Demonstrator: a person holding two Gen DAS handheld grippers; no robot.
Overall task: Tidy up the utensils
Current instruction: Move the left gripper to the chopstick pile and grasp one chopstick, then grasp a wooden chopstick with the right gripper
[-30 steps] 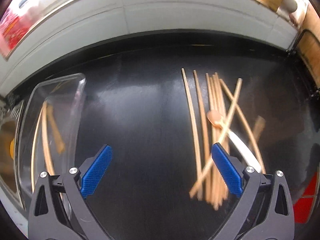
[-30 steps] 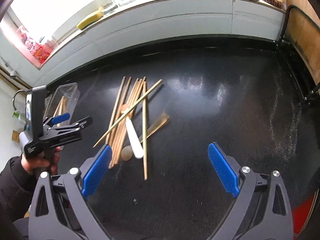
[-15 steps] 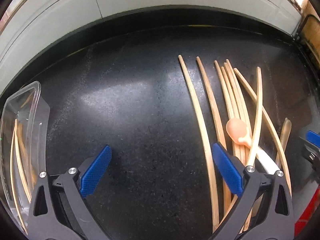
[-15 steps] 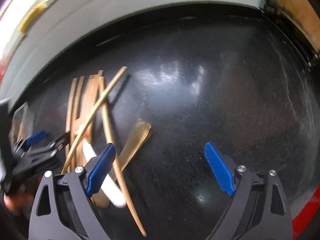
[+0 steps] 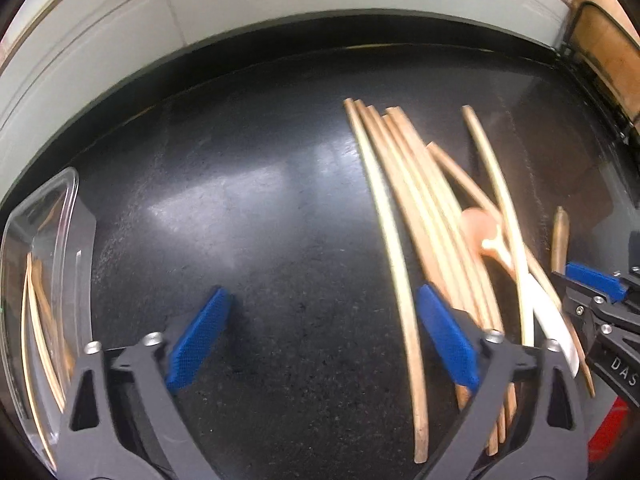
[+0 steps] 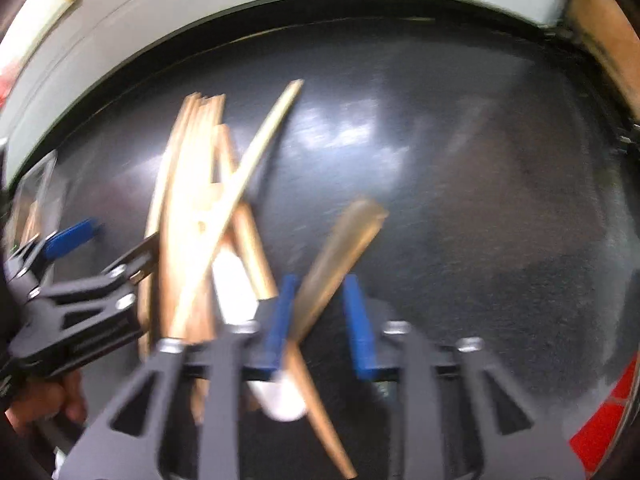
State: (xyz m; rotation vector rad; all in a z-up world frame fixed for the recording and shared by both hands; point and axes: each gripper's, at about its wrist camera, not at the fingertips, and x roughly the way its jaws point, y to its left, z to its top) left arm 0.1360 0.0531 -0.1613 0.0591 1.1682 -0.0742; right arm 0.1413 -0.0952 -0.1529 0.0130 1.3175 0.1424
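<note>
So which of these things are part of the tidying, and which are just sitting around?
Part of the job:
- chopsticks piled on the counter
- white-handled spoon
- brown wooden spoon handle, between the closing jaws of the right gripper
- left gripper
- clear container with chopsticks inside

Just lying about:
- black countertop
- pale wall ledge

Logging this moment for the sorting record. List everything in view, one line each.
chopsticks: a loose pile, count unclear, tan, right side of counter
pink spoon: one, white handle, in the pile
brown spoon: one, beside pile, between the right jaws
clear tray: one, far left, chopsticks inside
counter: one, black
left hand-held gripper: blue pads, closing, nothing between yet
right hand-held gripper: blue pads, closing around brown spoon
</note>
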